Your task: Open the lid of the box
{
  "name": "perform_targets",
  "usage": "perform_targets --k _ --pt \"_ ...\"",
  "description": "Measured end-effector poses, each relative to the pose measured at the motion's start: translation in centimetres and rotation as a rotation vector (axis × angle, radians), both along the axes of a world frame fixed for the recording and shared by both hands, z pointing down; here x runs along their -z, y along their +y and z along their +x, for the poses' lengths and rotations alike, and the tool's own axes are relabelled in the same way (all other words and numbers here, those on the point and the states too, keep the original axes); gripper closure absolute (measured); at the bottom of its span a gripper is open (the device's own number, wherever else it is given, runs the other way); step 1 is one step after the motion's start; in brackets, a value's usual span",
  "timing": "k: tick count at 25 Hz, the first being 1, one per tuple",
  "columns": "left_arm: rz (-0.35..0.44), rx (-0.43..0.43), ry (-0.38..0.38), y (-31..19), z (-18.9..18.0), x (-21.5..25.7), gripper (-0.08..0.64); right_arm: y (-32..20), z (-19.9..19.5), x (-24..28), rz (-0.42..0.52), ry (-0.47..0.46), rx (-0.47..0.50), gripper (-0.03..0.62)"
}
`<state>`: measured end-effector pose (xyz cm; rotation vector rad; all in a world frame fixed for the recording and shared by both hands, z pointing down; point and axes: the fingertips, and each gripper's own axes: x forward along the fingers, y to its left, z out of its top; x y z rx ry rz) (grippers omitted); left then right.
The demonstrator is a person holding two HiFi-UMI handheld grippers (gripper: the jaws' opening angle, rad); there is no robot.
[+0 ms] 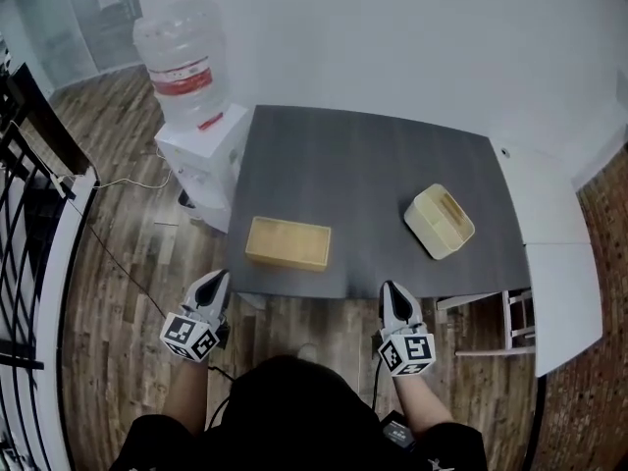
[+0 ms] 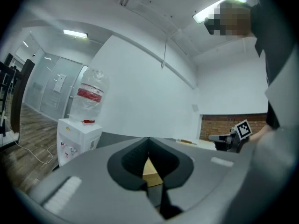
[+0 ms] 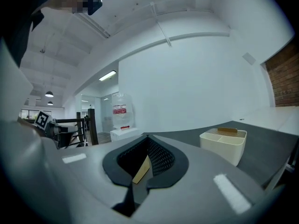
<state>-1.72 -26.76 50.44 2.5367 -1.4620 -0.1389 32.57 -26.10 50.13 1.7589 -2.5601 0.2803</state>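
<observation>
A flat, light wooden box [image 1: 287,242] lies near the front edge of the dark grey table [image 1: 373,165], left of its middle. My left gripper [image 1: 217,279] hovers just off the table's front edge, short of the box's left end, jaws together and empty. My right gripper [image 1: 392,289] hangs at the front edge to the right of the box, also shut and empty. In the left gripper view the fingertips [image 2: 148,139] meet, with a sliver of the box [image 2: 150,172] behind them. The right gripper view shows the same box [image 3: 141,170] through its closed tips [image 3: 147,137].
A cream divided container [image 1: 439,221] stands on the table's right part, also seen in the right gripper view [image 3: 224,143]. A white water dispenser with a bottle [image 1: 191,96] stands at the table's left end. A white counter [image 1: 554,263] adjoins on the right. A black railing [image 1: 25,155] runs along the far left.
</observation>
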Motion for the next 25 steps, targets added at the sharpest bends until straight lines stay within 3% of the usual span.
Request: perform_targets --k 10,21,25 --pt "-0.066 0.034 -0.010 -3.0 1.5 -2.2 0.560 -3.0 -0.7 -2.7 -0.080 -0.019 0.067 0.589" --pt "-0.105 -0.013 -0.030 -9.3 0.7 -3.8 0.560 -7.2 -4.8 -3.8 -0.126 0.039 0.099 0.589" --pt "-0.180 -0.028 -0.046 -10.9 0.7 -5.9 0.560 -8.3 -6.1 -4.7 -0.158 0.058 0.103 0.589"
